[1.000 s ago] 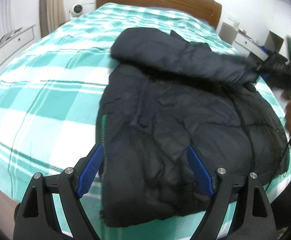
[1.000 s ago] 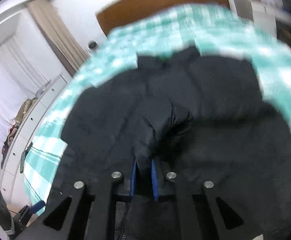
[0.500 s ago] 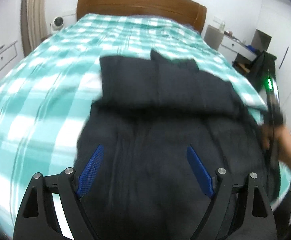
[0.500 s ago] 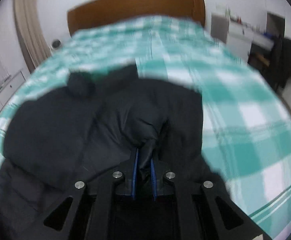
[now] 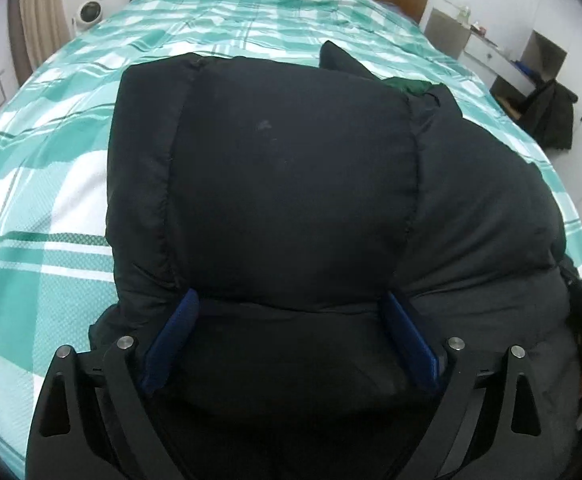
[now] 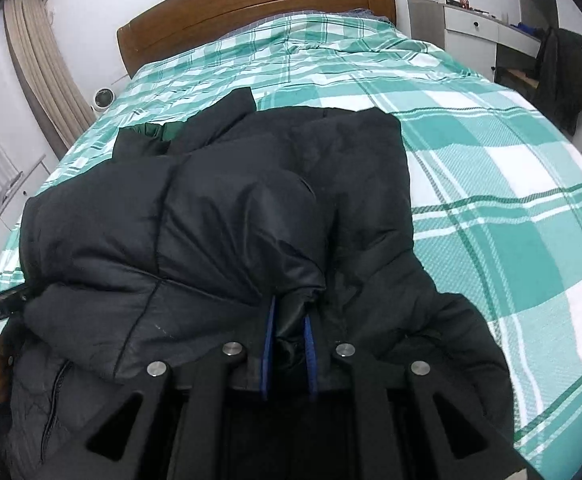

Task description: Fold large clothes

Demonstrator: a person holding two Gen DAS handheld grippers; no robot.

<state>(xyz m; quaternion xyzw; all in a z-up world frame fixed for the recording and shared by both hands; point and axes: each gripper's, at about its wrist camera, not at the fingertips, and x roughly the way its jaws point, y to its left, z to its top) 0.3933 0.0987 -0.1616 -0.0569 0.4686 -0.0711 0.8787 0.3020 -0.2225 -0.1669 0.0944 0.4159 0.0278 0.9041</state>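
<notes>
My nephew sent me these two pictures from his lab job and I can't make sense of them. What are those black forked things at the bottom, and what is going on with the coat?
No robot here: a person holds a two-finger gripper in each hand, and each gripper carries a wide-angle camera looking along its fingers. One picture comes from the left gripper, the other from the right gripper. A black puffy jacket lies partly folded on a bed with a green checked cover. The right gripper is shut on a pinch of jacket fabric. The left gripper's jaws are opening, with a bulky fold of the jacket between its blue pads.
</notes>
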